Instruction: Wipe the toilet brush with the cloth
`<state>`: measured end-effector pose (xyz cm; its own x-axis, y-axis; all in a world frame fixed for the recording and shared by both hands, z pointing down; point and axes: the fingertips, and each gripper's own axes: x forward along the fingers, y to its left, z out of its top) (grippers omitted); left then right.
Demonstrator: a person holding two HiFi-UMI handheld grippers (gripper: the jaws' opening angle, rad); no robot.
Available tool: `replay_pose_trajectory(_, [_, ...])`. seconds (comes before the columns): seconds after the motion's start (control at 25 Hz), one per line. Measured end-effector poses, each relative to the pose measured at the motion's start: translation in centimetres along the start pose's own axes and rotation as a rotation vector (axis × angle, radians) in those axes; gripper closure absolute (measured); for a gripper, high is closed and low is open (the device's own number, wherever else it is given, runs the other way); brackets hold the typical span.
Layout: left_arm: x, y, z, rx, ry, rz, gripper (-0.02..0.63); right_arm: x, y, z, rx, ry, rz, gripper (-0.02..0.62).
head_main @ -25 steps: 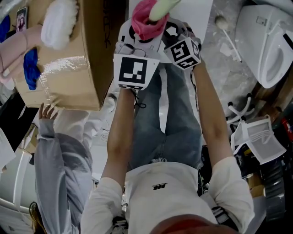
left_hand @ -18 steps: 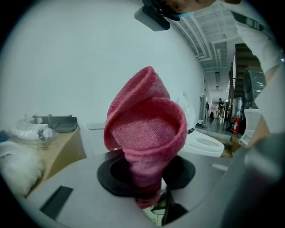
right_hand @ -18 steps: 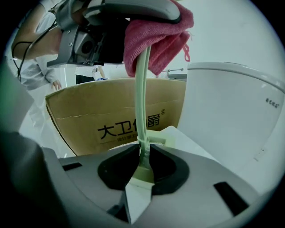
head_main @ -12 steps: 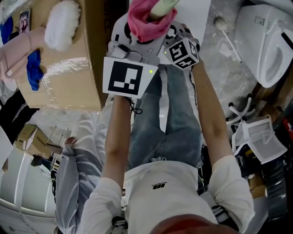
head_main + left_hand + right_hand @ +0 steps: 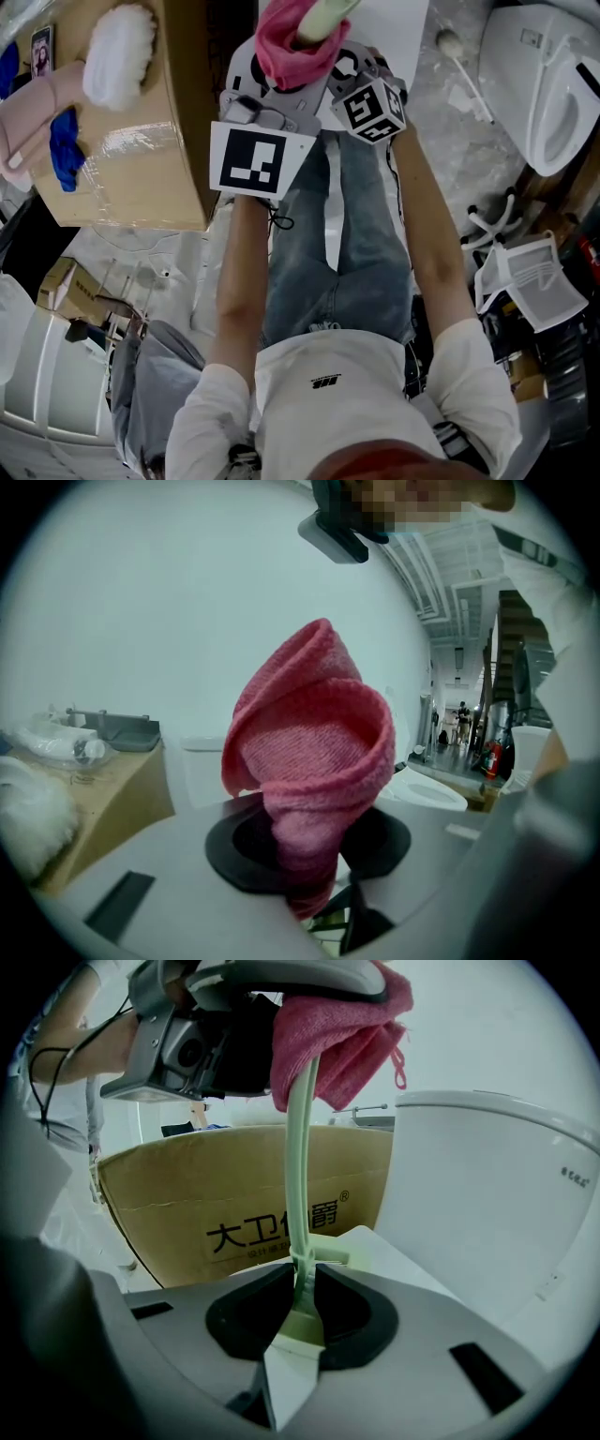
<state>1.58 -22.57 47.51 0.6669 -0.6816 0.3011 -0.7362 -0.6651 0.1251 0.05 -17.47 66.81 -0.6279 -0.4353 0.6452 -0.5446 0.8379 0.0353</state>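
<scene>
Scene, big to small:

- White toilet (image 5: pixel 553 84) on the right, cardboard box (image 5: pixel 141 159) on the left. The person stands between them with both arms out in front, working in mid-air.
- Left claw (image 5: pixel 305 846): jaws about half open and just been closing, with the cloth (image 5: pixel 309 752) between them. The pads pinch its lower, narrow part, and the pink cloth bunches up above them in a cone. That reads as a grip.
- Right claw (image 5: pixel 302 1302): jaws clamped on the toilet brush (image 5: pixel 298 1166), pinching the pale green shaft near its flat lower end. The grip looks firm and centred.
- From the right claw the shaft runs up into the cloth held by the left claw. The end inside the cloth is hidden. I can't tell if the left pads squeeze the shaft through the fabric or only the fabric.
- No brush head shows in any view.

Step, my read: mid-wipe, cloth wrapped on the far part of the shaft and the right claw acting as the fixture.

Next move, as I see it:
- Keep the right claw fixed.
- Draw the cloth along the shaft toward the right claw, then back out.
- The pinch needs to be tight enough to hold the fabric and loose enough to slide.
- Watch that the cloth doesn't slip off the end.
</scene>
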Motion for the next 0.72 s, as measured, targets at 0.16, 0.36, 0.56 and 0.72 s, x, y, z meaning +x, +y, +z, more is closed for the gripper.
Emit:
replay_pose_trajectory(0.16, [0.3,0.1,-2.0,-0.007,0.023,0.001,0.488,0.0,-0.2,0.1,-0.002,-0.003,-0.001,0.529])
replay_pose_trajectory(0.36, [0.6,0.0,-5.8,-0.013,0.082,-0.013,0.491,0.0,0.2,0.0,0.000,-0.002,-0.002,0.529])
replay_pose_trajectory(0.56, [1.2,0.2,-9.1,-0.025,0.125,-0.011,0.494,0.1,0.0,0.0,-0.002,-0.008,-0.005,0.529])
replay_pose_trajectory(0.72, [1.9,0.0,-11.0,-0.039,0.151,-0.011,0.495,-0.1,0.0,-0.1,-0.002,-0.012,-0.006,0.529])
